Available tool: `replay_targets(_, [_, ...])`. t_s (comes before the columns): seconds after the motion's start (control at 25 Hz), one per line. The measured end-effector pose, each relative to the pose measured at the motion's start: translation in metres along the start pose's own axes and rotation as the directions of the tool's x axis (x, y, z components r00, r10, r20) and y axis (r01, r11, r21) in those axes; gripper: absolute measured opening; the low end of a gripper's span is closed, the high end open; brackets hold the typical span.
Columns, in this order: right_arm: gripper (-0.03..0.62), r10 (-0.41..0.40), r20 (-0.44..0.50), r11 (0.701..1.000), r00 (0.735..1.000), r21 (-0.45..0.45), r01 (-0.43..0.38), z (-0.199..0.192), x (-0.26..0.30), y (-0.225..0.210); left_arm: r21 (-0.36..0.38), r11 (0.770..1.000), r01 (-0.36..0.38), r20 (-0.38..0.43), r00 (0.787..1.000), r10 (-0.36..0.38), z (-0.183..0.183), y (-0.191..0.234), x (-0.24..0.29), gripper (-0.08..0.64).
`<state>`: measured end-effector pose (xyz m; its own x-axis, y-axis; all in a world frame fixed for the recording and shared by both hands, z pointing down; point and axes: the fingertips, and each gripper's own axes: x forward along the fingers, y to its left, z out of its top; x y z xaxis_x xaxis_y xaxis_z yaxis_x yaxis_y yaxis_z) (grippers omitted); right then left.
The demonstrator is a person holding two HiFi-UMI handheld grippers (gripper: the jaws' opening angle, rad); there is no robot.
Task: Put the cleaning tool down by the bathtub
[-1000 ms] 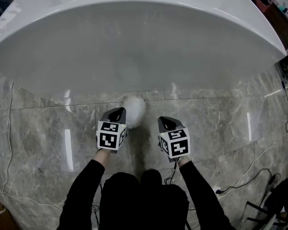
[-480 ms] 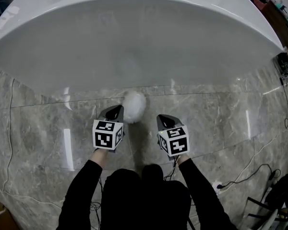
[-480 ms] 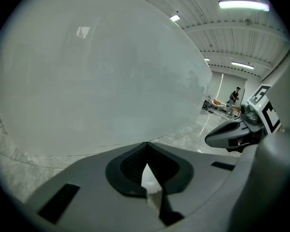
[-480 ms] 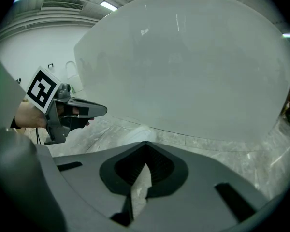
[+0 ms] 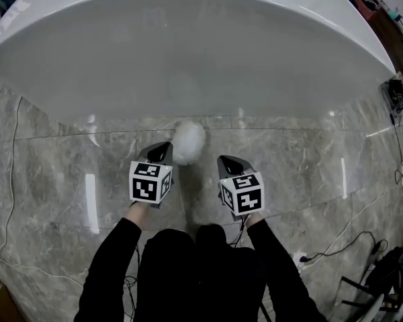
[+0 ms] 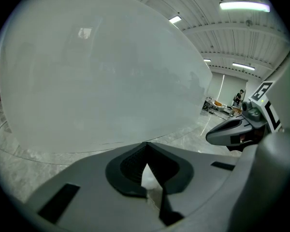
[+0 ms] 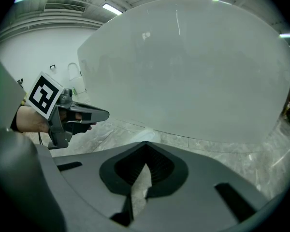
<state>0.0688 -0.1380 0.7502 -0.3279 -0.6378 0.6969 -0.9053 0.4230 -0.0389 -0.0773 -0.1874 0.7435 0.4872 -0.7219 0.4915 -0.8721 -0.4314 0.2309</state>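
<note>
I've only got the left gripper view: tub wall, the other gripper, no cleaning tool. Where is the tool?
Observer: The head view shows the white fluffy cleaning tool lying on the marble floor at the foot of the bathtub, just right of your left gripper.
Operator: Is the right gripper holding anything?
Observer: No. The right gripper view shows the right gripper with its jaws together and nothing between them.
Operator: Anything on the floor to my left?
Observer: A thin cable runs across the floor there, well apart from the tool.
</note>
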Motion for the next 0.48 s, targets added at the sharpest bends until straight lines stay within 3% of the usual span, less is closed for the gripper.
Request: replay_targets(0.48, [0.000,0.005,-0.006,1.000,1.000,-0.004,-0.005,-0.010,-0.010,0.019,-0.024,1.000,0.002,-0.002,1.000,-0.002,-0.012,-0.008,-0.017,0.008])
